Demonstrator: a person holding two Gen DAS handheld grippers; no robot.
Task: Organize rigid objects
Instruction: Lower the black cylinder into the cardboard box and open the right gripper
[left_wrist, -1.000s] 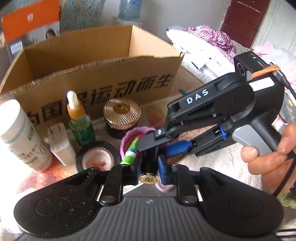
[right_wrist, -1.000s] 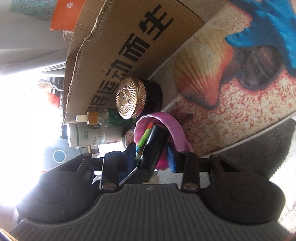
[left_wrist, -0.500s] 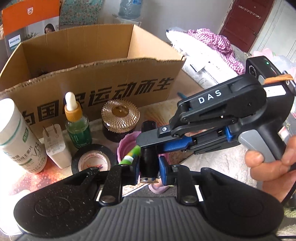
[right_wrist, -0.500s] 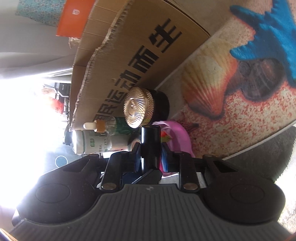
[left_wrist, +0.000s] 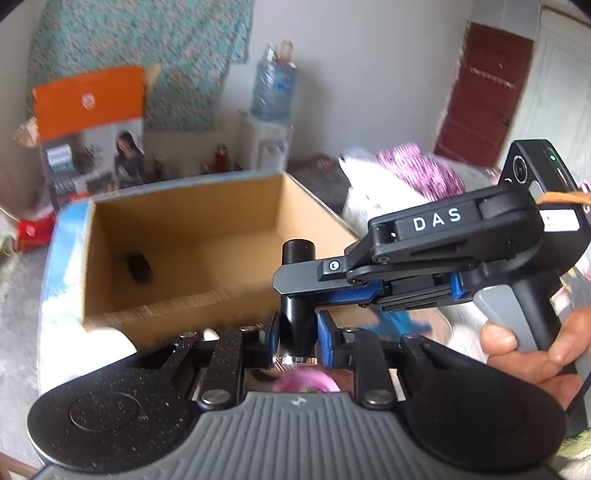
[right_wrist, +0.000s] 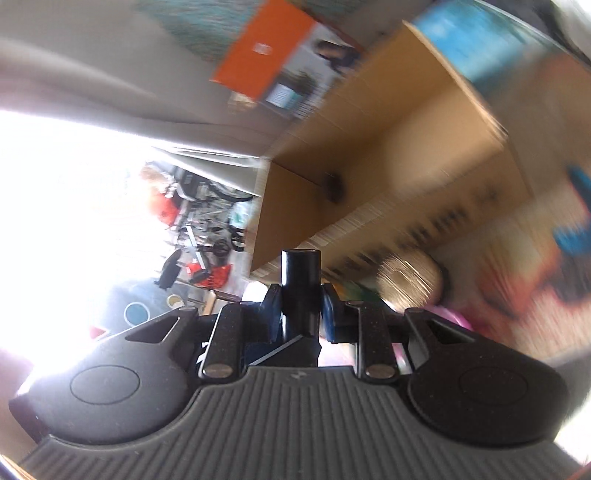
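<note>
Lived-in home room, not lab or shop. Water dispenser (left_wrist: 266, 146) with big blue bottle (left_wrist: 273, 90) against plain white wall. Patterned teal cloth (left_wrist: 140, 48) hung on wall, dark red door (left_wrist: 484, 92) at right. Heap of laundry (left_wrist: 402, 181) beside open cardboard box (left_wrist: 177, 236). Orange appliance carton (left_wrist: 90, 129) behind box. Seashell-print mat (right_wrist: 517, 266) underfoot. Right wrist view: bright doorway, parked bikes (right_wrist: 207, 221) outside, blurred.
</note>
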